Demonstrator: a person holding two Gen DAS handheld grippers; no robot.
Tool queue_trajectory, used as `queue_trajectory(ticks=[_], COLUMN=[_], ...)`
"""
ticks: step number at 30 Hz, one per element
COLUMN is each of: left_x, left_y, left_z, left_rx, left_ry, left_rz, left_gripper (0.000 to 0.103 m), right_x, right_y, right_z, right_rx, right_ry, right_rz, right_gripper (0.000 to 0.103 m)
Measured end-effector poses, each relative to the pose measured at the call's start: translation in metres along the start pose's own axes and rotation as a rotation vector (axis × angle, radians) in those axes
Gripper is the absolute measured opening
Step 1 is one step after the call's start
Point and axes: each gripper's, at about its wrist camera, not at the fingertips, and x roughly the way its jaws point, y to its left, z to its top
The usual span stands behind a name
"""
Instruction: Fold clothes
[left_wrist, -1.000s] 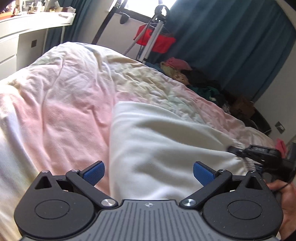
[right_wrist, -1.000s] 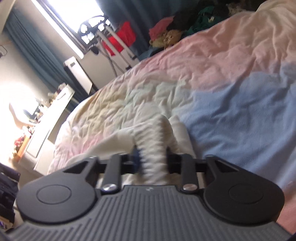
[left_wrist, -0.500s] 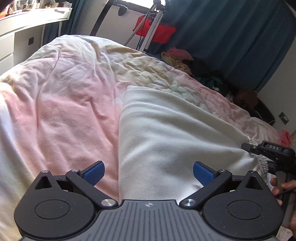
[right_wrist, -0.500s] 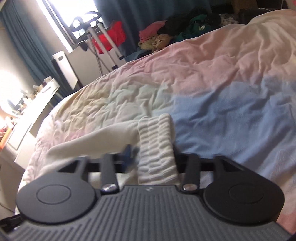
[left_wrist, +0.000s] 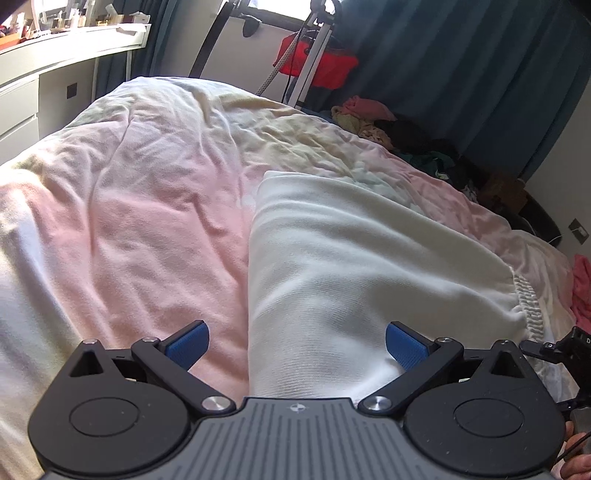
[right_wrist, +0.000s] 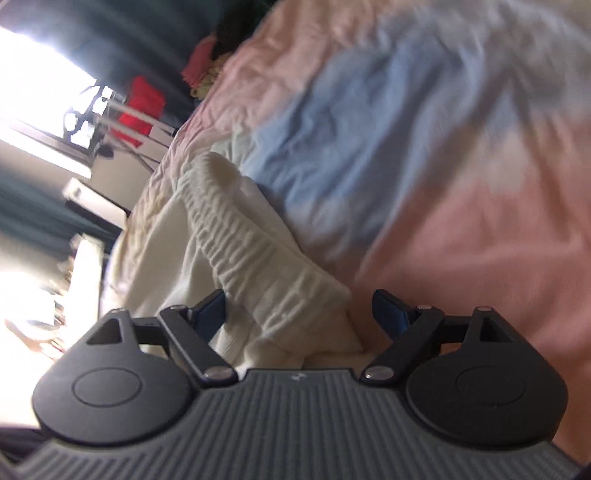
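- Your left gripper (left_wrist: 294, 345) is standing wide at the bottom of its frame, blue pads (left_wrist: 186, 342) apart and pressing on nothing.
- The white garment (left_wrist: 354, 280) is lying between and beyond those fingers, spreading toward the right of the frame over the pink duvet (left_wrist: 140, 221).
- Your right gripper (right_wrist: 299, 314) is opening, its jaws spreading; the garment's ribbed waistband (right_wrist: 251, 254) is sitting between them, free of the pads.
- The waistband is running toward the upper left of that frame, beside the duvet's blue patch (right_wrist: 351, 122).
- A pile of clothes (left_wrist: 373, 120) is lying at the upper right, beyond the bed.
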Motion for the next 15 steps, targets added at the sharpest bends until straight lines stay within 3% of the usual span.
queue_trajectory(ticks=[2,6,10,11,15], left_x=[-0.001,-0.001,0.002,0.002,-0.002], left_y=[-0.003,-0.005,-0.003,-0.001,0.006], left_z=[-0.001,-0.003,-0.004,-0.004,-0.002], left_rx=[0.014,0.011,-0.009,-0.017,-0.061], left_ry=[-0.001,-0.001,0.011,0.012,0.010], left_rz=[0.012,0.010,0.010,0.006,-0.017], left_gripper=[0.103,0.103,0.103,0.103,0.103], right_x=[0.002,0.004,-0.012,-0.018,-0.050], right_y=[-0.007,0.006,0.018,0.021,0.045], right_z=[-0.003,-0.013,-0.016,-0.015,-0.022], right_rx=[0.056,-0.030,-0.103,-0.117,-0.262], right_ry=[0.020,0.030,-0.071,-0.091,-0.208], right_rz=[0.039,0.058,0.052,0.071,0.120], right_gripper=[0.087,0.087,0.042,0.036,0.031])
